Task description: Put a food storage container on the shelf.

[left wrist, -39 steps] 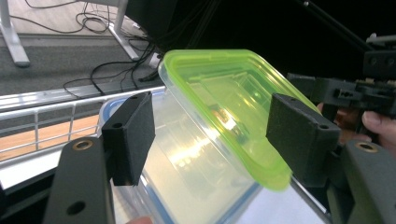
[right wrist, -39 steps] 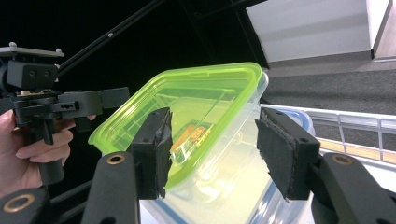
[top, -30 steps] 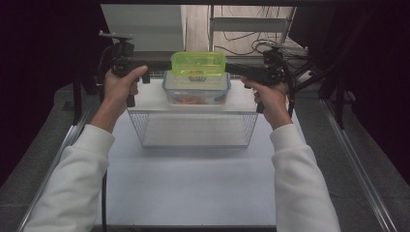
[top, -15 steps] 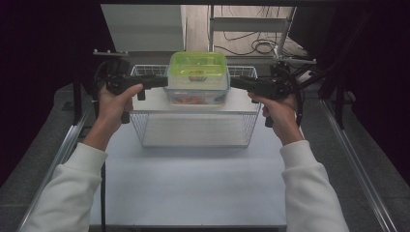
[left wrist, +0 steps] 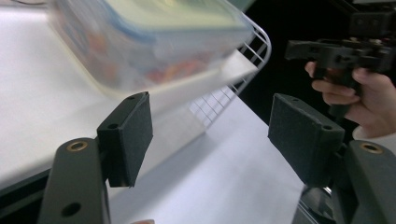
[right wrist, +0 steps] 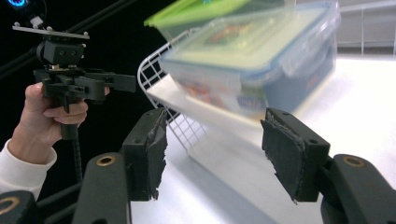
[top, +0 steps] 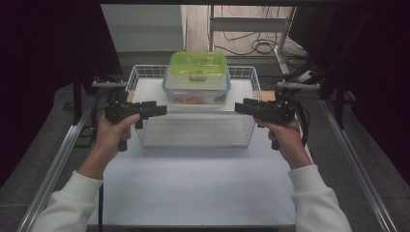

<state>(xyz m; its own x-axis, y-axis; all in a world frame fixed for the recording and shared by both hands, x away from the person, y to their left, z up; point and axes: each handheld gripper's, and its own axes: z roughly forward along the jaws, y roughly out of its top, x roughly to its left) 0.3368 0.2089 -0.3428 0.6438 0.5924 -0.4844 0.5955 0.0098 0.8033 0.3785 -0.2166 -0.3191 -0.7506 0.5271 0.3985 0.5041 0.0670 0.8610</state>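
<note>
A clear plastic food container with a green lid [top: 197, 77] rests on a white board [top: 193, 99] across the white wire basket [top: 251, 92] on the white surface [top: 193, 183]. Left hand-held gripper [top: 157, 109] and right hand-held gripper [top: 243, 107] flank it, both spread, gripping nothing.

— Where does the basket [top: 249, 104] sit?
— On the table [top: 193, 188], at its far half. A shelf [top: 159, 93] lies across the basket's back part.
— And the boxes?
— One box [top: 196, 92] stands on that shelf, and a second tub [top: 198, 65] is stacked on top of it.
— The grippers?
— Left gripper [top: 157, 110] just left of the basket, right gripper [top: 244, 107] just right, both pointing inward, apart from the boxes.
</note>
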